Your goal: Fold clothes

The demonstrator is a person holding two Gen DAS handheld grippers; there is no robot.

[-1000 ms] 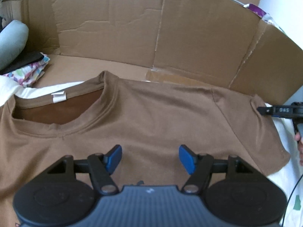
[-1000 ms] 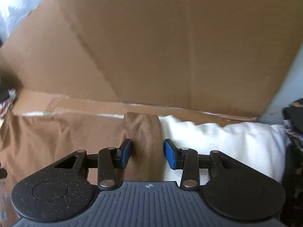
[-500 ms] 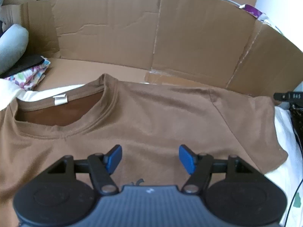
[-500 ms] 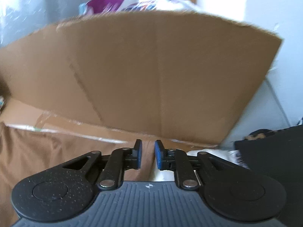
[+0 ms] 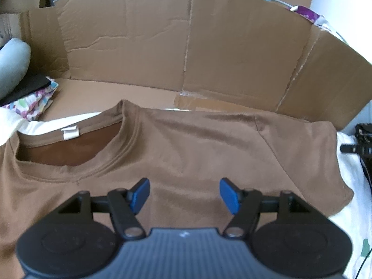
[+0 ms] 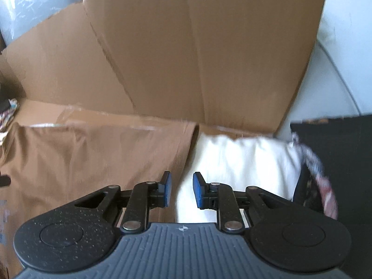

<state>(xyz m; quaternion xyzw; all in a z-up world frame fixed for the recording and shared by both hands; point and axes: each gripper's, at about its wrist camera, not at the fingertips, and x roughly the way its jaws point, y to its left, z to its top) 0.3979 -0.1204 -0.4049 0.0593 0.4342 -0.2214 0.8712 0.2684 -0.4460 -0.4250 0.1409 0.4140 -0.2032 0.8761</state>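
Note:
A brown T-shirt [image 5: 197, 153] lies spread flat, its neck opening with a white label [image 5: 71, 133] at the left and one short sleeve [image 5: 313, 162] at the right. My left gripper [image 5: 184, 193] is open and empty, just above the shirt's chest. My right gripper [image 6: 181, 189] is open with a narrow gap and holds nothing; it hovers over the sleeve's edge [image 6: 179, 153], where the brown cloth meets the white sheet [image 6: 239, 162]. Its tip shows at the right edge of the left wrist view [image 5: 348, 148].
Cardboard walls [image 5: 186, 53] stand behind and at the right of the shirt. A patterned cloth [image 5: 34, 97] and a grey cushion [image 5: 11, 62] lie at the far left. Dark items [image 6: 337, 162] lie to the right of the white sheet.
My right gripper let the sleeve go, lifted and narrowed, and has now come back down over the sleeve's edge, slightly wider. The sleeve lies flat. My left gripper rose a little.

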